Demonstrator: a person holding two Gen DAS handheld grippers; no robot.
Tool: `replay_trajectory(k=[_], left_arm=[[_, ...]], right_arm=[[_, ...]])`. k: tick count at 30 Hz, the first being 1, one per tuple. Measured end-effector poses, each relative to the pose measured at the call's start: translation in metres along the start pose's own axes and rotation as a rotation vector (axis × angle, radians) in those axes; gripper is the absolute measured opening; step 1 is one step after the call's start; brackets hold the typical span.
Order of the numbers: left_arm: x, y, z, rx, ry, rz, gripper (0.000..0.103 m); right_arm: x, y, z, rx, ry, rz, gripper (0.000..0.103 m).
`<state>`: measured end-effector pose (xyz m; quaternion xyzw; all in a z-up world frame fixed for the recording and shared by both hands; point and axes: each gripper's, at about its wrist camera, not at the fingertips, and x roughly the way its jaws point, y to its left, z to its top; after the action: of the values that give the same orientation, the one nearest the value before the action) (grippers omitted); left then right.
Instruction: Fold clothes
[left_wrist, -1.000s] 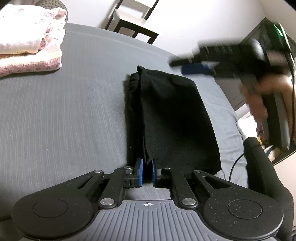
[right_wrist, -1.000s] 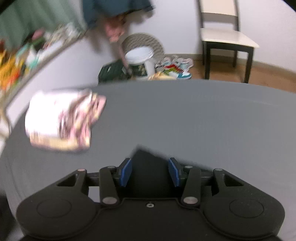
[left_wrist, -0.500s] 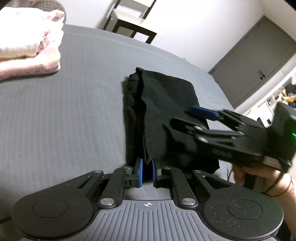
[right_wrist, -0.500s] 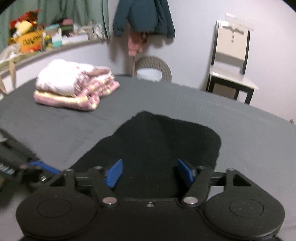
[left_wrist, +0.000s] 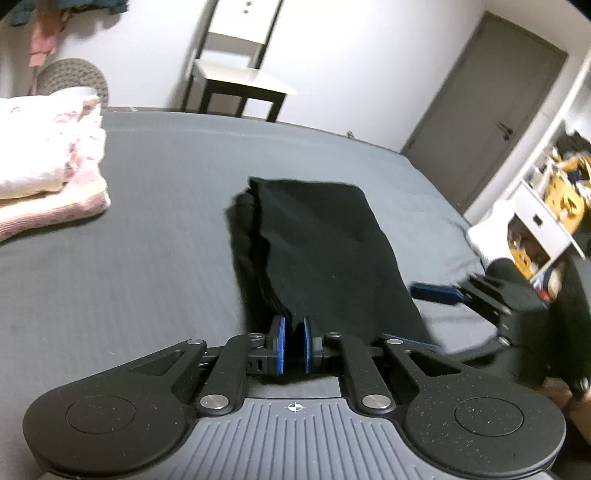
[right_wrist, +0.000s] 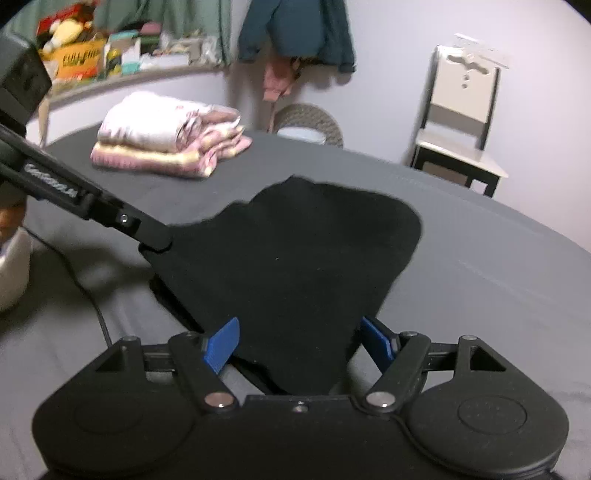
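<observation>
Grey bedding (left_wrist: 147, 258) fills the scene, a bed spread flat beneath everything, with white walls behind. Over on the left of the left wrist view sits a folded pink and white stack (left_wrist: 48, 166), well apart from the action. Behind it, a woven basket (left_wrist: 74, 75) by the wall, then a white chair (left_wrist: 240, 66) with dark legs, and further right a grey door (left_wrist: 487, 107).

Centre stage: the black garment (left_wrist: 317, 251), folded into a long strip lying on the bed, layered edges showing along its left side. The left gripper (left_wrist: 293, 345) has its jaws drawn narrow, pinching the near end of that garment between the blue pads. To the right, the right gripper (left_wrist: 439, 317) comes in low at the garment's near right corner, one blue finger above the cloth edge and one below it, blurred.

Switching to the right wrist view: the left gripper's black arm (right_wrist: 92, 203) reaches in from the left and meets the garment's (right_wrist: 295, 258) corner. The pink stack (right_wrist: 166, 144) lies beyond. The right gripper (right_wrist: 299, 345) has its jaws spread wide, the blue pads (right_wrist: 221, 343) on either side of the cloth's near edge, not yet clamped. A teal jacket (right_wrist: 295, 33) hangs on the wall, the chair (right_wrist: 461, 110) at far right.
</observation>
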<state>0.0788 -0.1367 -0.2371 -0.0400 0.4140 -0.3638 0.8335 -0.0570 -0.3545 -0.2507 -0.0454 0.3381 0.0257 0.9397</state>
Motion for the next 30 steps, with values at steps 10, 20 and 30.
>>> replay_trajectory(k=[10, 20, 30], left_arm=[[-0.006, 0.006, 0.015, -0.030, -0.048, 0.090, 0.009], [0.007, -0.027, 0.015, 0.128, -0.013, 0.133, 0.009], [0.009, -0.033, 0.014, 0.128, -0.035, 0.163, 0.010]], right_arm=[[0.010, -0.003, 0.012, 0.048, -0.091, 0.036, 0.073], [0.032, -0.014, 0.002, 0.161, 0.033, 0.062, 0.077], [0.009, -0.024, 0.006, 0.231, 0.012, 0.075, 0.080]])
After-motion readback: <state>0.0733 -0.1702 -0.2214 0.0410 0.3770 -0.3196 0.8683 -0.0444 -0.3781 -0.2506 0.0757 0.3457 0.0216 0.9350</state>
